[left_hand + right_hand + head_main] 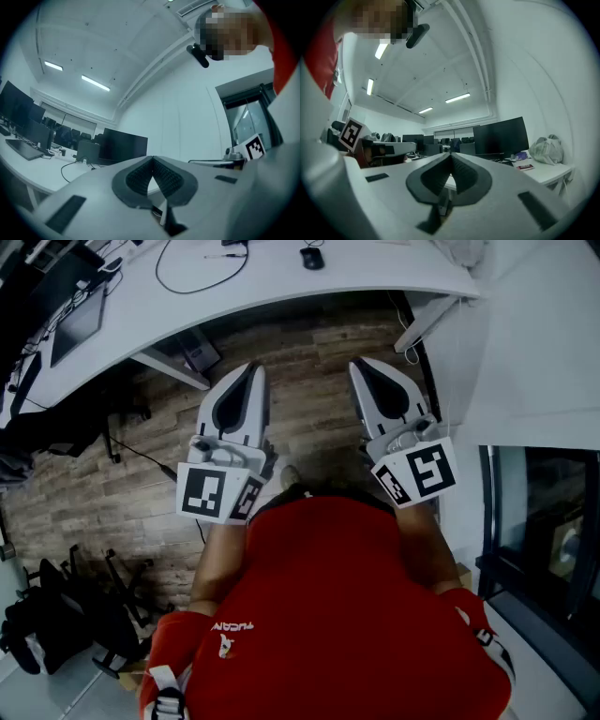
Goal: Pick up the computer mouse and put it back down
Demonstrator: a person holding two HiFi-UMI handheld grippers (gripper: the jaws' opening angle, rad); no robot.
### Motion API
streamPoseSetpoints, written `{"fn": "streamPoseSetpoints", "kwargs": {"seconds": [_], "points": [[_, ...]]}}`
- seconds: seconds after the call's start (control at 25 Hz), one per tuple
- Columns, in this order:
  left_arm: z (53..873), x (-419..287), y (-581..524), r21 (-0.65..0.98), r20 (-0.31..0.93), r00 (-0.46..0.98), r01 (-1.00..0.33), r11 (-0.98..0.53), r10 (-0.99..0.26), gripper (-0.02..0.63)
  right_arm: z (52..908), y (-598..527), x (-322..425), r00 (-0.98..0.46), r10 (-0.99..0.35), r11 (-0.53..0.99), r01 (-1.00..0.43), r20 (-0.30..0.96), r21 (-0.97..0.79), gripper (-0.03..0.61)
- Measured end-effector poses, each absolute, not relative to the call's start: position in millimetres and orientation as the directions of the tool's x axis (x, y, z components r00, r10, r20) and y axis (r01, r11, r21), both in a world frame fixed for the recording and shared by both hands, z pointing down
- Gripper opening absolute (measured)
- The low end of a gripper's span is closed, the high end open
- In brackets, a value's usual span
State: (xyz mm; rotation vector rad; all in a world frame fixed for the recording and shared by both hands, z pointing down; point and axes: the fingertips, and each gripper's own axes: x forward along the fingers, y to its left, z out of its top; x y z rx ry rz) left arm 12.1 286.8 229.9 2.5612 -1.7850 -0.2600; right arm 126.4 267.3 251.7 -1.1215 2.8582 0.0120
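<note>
The black computer mouse (pixel 311 257) lies on the curved white desk (pixel 281 287) at the top of the head view, with its cable running back. Both grippers are held in front of the person's red shirt, over the wooden floor and well short of the desk. My left gripper (pixel 253 367) is shut, its dark pads meeting at the tips (pixel 152 159) with nothing between them. My right gripper (pixel 360 364) is also shut and holds nothing (pixel 451 155). Neither gripper view shows the mouse.
A dark laptop (pixel 77 324) and a looped black cable (pixel 202 273) lie on the desk. A black box (pixel 199 351) sits under it. A chair base (pixel 117 592) and a bag (pixel 37 624) stand at lower left. A glass door (pixel 553 540) is at right. Monitors (pixel 500 137) line the desks.
</note>
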Motion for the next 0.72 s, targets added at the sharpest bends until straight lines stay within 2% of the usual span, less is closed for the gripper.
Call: {"fn": "streamPoseSetpoints", "kwargs": {"seconds": [0.72], "points": [[235.1,-65.9,284.2,0.125,-0.163,0.332,-0.927,-0.353,-0.929,0.009,257.0,256.1,51.2,-0.714,-0.7,0.714,-0.7,-0.036,-0.012,0.005]]}}
